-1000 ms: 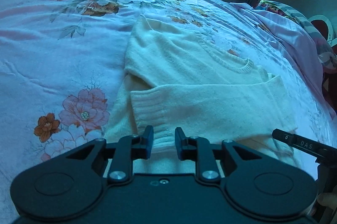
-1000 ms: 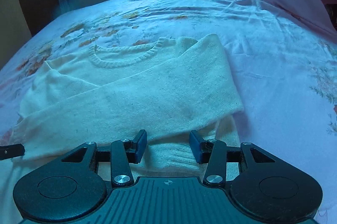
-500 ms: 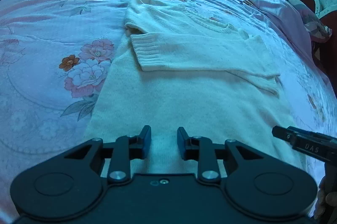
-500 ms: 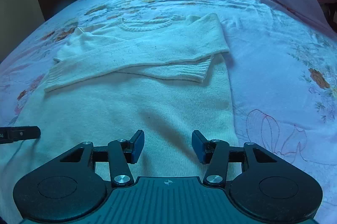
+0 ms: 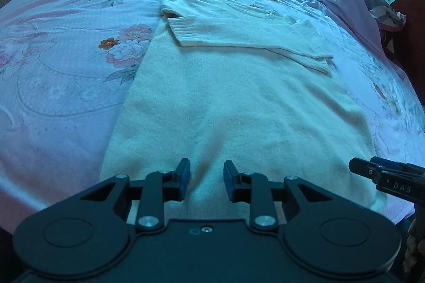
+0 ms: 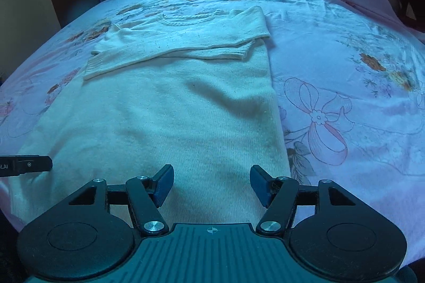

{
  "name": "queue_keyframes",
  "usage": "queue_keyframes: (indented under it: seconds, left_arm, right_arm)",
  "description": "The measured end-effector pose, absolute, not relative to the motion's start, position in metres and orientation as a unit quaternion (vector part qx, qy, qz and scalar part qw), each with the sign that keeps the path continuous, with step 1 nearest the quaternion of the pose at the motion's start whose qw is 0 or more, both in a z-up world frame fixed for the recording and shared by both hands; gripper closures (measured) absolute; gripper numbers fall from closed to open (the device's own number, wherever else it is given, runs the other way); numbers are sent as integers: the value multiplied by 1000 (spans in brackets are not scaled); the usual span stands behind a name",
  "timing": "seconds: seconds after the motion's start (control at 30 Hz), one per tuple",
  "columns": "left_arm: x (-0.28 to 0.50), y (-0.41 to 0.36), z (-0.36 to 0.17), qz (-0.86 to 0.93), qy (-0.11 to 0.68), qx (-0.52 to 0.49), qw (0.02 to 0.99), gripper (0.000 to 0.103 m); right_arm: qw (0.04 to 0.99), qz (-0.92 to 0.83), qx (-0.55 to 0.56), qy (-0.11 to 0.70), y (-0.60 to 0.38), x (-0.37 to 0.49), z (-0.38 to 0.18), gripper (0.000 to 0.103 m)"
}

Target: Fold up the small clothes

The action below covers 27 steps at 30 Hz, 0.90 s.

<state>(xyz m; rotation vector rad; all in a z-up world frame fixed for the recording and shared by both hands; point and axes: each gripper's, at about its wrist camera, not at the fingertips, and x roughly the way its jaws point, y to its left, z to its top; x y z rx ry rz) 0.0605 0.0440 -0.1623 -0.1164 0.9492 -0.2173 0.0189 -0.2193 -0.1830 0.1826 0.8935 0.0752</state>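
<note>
Left wrist view: the left gripper has its jaws apart, empty, over the near hem of a cream sweater lying flat on a floral bedsheet (both sleeves folded across the chest). Right gripper is likewise spread wide over the hem, gripping nothing.
</note>
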Motion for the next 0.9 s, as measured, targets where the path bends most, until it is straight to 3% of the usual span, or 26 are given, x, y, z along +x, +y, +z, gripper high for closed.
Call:
queue_keyframes:
  seconds: [0.9]
  left_arm:
    - [13,61,-156,-72,449,-50,889,75]
  right_arm:
    - [905,23,101,413,-225,-42,-173,40]
